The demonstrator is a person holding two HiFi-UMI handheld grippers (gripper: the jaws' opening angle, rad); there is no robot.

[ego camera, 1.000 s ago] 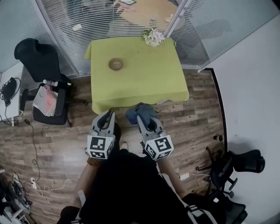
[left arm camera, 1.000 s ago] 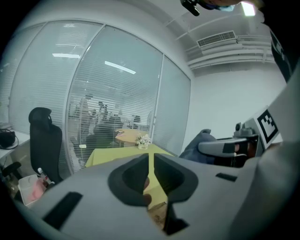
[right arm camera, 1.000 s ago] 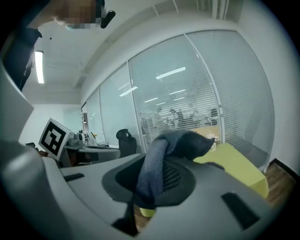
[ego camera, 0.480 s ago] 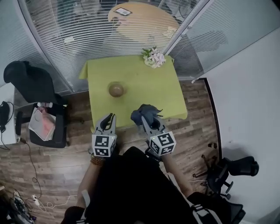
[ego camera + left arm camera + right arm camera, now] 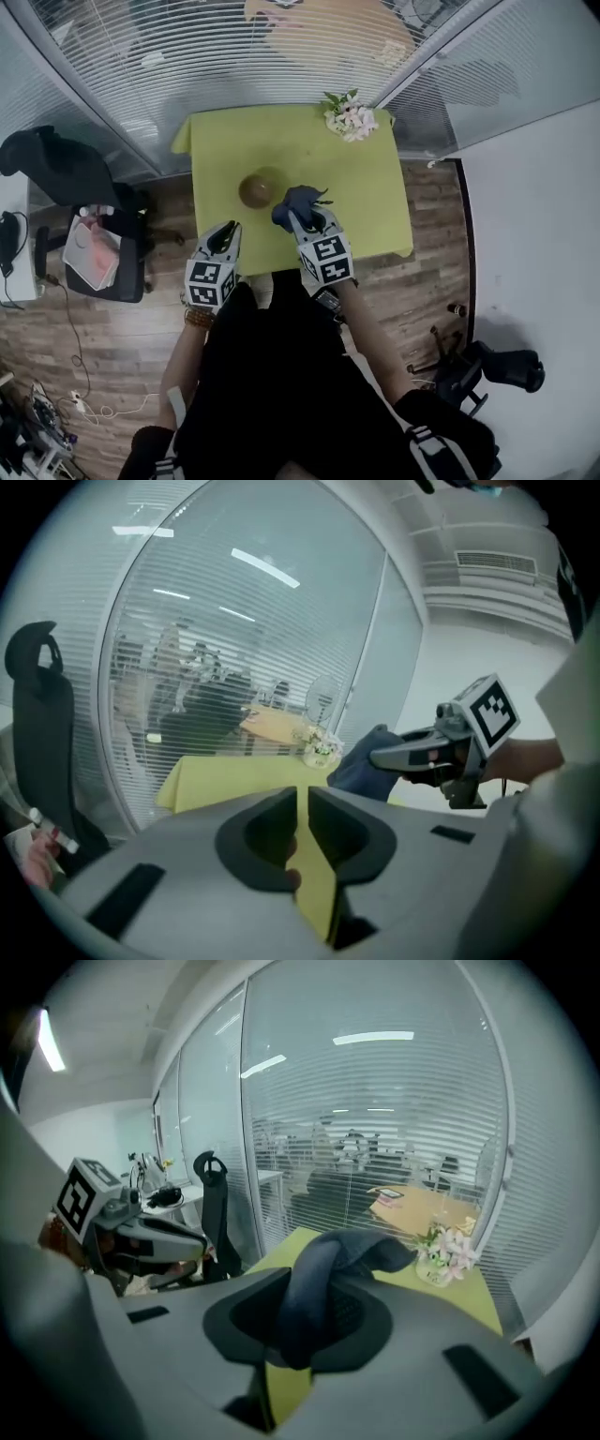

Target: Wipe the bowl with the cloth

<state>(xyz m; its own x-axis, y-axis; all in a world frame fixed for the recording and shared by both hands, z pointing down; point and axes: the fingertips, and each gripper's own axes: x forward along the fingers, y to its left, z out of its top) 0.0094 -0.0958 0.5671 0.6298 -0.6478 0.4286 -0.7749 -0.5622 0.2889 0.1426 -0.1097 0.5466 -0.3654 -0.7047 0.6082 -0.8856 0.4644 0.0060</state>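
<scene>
The green tabletop (image 5: 361,183) carries the brown bowl (image 5: 258,190) left of its centre. The left gripper (image 5: 226,234), jaws all but together and empty, hangs at the near edge. The right gripper (image 5: 302,218), jaws clamped on the blue cloth (image 5: 294,201), hovers just beside the bowl. This looks like the approach. Next, the cloth must be lowered into the bowl.

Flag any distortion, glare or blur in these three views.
Head view: barrel distortion bows the blinds, light even, green table sharp. Left gripper view: heavy fisheye, black corners, ceiling-light streaks on the glass partition. Right gripper view: same fisheye and streaks; cloth close to the lens looks soft.
</scene>
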